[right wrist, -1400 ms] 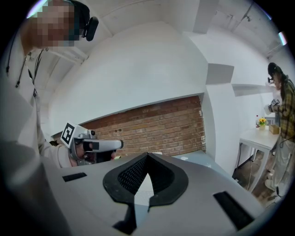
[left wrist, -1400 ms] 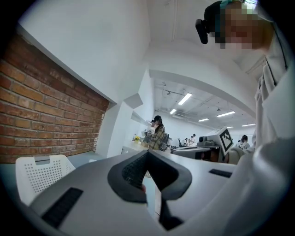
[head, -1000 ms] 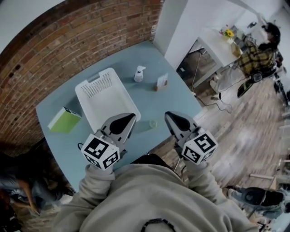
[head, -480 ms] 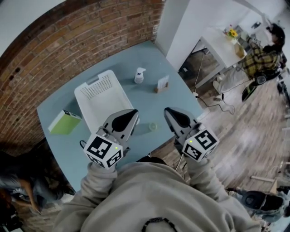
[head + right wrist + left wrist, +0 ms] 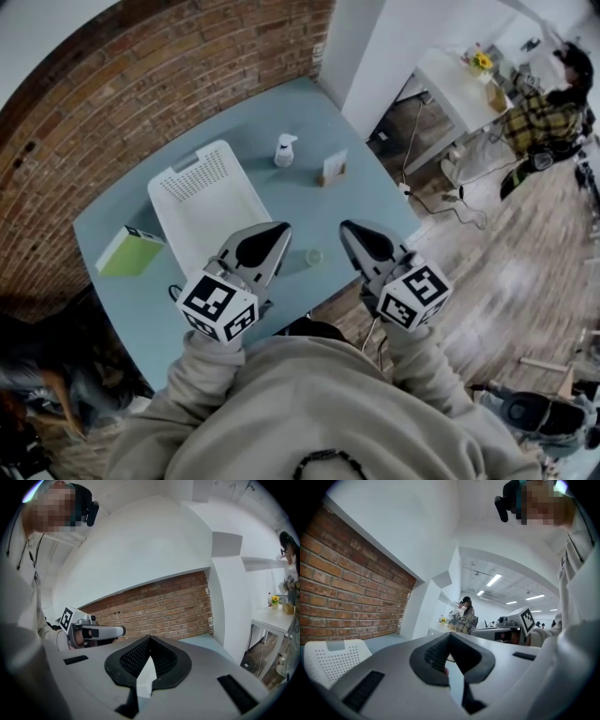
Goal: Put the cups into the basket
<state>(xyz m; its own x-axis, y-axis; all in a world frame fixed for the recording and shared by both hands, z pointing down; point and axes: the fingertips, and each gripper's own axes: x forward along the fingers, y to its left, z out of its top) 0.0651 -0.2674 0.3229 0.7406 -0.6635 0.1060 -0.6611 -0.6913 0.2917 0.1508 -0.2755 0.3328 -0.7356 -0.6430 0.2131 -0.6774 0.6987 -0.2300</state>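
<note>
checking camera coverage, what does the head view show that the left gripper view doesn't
Only the head view: the cup, bottle, green box and card stand on the table. Only the left gripper view: how the left gripper jaws meet, tips together, plus ceiling lights. Both: the basket, brick wall, right gripper and a person in plaid.

One cup (image 5: pixel 315 255), one basket (image 5: pixel 200 178), one bottle (image 5: pixel 284 150)
</note>
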